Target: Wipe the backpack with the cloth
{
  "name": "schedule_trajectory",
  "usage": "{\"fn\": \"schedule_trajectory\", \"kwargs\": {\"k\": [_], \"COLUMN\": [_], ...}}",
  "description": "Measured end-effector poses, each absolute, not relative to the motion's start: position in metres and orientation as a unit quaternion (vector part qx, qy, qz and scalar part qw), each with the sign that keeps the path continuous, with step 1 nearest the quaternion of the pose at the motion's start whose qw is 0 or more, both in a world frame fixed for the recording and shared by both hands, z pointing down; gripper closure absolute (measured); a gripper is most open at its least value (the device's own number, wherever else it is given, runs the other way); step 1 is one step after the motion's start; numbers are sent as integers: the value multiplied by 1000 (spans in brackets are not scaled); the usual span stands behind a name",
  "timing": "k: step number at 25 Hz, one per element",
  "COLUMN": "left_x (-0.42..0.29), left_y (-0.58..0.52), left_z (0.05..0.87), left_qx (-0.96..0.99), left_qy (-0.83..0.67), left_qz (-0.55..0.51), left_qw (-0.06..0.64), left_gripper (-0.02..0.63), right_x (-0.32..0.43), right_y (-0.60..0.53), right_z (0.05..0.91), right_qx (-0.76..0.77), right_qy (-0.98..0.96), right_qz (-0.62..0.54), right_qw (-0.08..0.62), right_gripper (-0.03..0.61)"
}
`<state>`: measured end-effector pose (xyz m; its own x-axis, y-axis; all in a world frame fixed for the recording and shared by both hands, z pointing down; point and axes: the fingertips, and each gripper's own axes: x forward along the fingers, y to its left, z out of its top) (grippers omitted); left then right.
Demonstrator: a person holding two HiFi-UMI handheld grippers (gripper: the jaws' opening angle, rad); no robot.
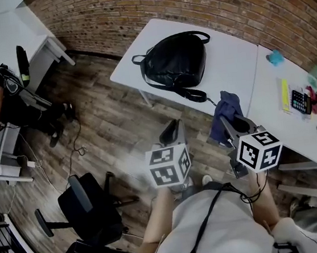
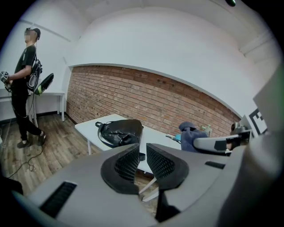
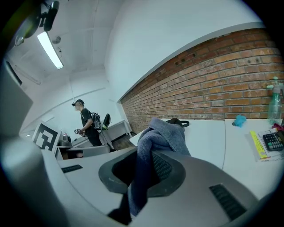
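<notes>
One black leather backpack (image 1: 174,61) lies flat on the white rectangular table (image 1: 236,56), its inside hidden and one strap trailing towards the table's near edge. The right gripper (image 1: 232,122) is clamped on the single blue-grey fabric cloth (image 3: 155,142), which hangs over its jaws, short of the backpack. The left gripper (image 2: 142,150) has its jaws almost together and empty.

One backpack (image 1: 174,60), one cloth (image 1: 227,109), one calculator (image 1: 300,101). Two grippers: left gripper (image 2: 141,162), right gripper (image 3: 142,170).
</notes>
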<state>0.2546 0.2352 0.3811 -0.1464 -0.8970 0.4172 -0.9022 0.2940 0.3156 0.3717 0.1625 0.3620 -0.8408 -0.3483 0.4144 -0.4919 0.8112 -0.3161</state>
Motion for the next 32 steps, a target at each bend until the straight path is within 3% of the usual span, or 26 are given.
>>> {"fn": "schedule_trajectory", "kwargs": {"k": [15,32], "left_x": [195,88], "left_y": [241,116], "left_z": [412,414], "left_qx": [573,560], "left_qy": [-762,-767], "left_qz": [-17,-2], "left_qw": [300,313], "left_gripper": [563,563], "right_x": [319,220], "right_y": [143,22], "right_z": [380,395], "right_qx": [241,216], "right_qy": [-931,-929], "right_qz": [203,233], "right_qw": [185,190], "right_gripper": [541,541]}}
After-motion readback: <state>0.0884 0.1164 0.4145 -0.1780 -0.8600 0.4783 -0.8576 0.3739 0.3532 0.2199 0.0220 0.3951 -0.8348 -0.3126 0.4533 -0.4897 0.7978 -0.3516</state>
